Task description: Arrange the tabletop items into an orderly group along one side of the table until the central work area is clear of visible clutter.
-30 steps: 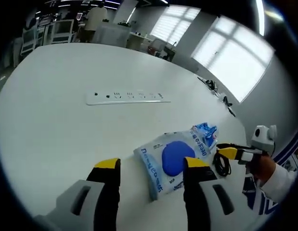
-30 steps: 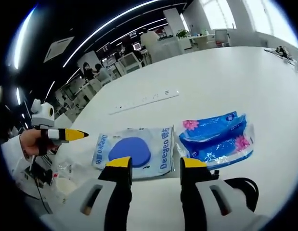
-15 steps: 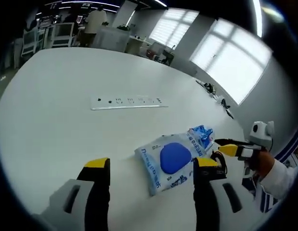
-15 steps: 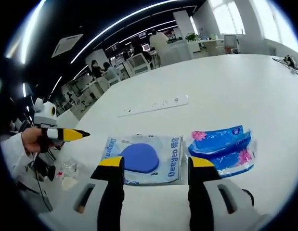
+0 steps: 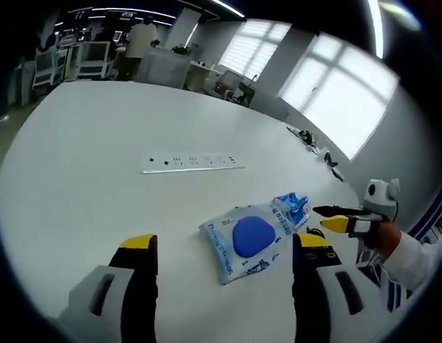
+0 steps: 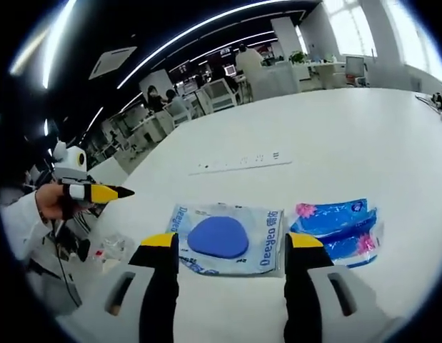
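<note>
Both our grippers, left gripper (image 5: 222, 250) and right gripper (image 6: 231, 246), hover wide open and empty over the white counter (image 5: 99, 179), where a soft, crinkly plastic pouch (image 6: 226, 239) lies touching a blue tissue pack (image 6: 338, 223). Both look light; we would pinch an edge.

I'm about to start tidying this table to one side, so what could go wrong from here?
Both claws are open and hold nothing. The white packet with the blue disc lies flat, so the right claw may slide off it or only pinch the film. The blue tissue pack sits close beside it and could get shoved while grabbing. The left claw and right claw approach the same packet and might collide.
</note>
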Action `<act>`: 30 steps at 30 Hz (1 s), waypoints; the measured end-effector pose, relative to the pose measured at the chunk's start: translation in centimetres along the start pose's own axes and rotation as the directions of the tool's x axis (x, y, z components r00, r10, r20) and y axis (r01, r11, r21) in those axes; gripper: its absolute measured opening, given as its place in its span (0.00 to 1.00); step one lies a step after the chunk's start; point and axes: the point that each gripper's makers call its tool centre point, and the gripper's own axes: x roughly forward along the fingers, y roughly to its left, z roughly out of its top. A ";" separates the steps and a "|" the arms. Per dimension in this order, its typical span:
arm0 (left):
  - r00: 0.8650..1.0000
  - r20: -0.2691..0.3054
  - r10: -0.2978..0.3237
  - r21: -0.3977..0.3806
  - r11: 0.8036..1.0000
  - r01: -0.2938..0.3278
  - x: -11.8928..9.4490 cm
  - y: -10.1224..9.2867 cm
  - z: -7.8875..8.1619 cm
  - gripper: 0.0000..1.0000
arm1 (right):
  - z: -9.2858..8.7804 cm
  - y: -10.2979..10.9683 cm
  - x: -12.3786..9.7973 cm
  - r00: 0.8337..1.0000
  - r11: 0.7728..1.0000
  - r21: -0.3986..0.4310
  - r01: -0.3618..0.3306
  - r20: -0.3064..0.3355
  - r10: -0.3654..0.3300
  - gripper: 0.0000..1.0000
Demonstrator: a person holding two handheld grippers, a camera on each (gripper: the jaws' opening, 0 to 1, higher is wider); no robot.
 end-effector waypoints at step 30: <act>0.994 0.103 0.026 -0.003 1.000 -0.026 -8.7 -0.2 0.3 0.79 | 1.0 6.3 -1.2 0.990 0.987 -0.080 -0.142 -0.029 0.140 0.63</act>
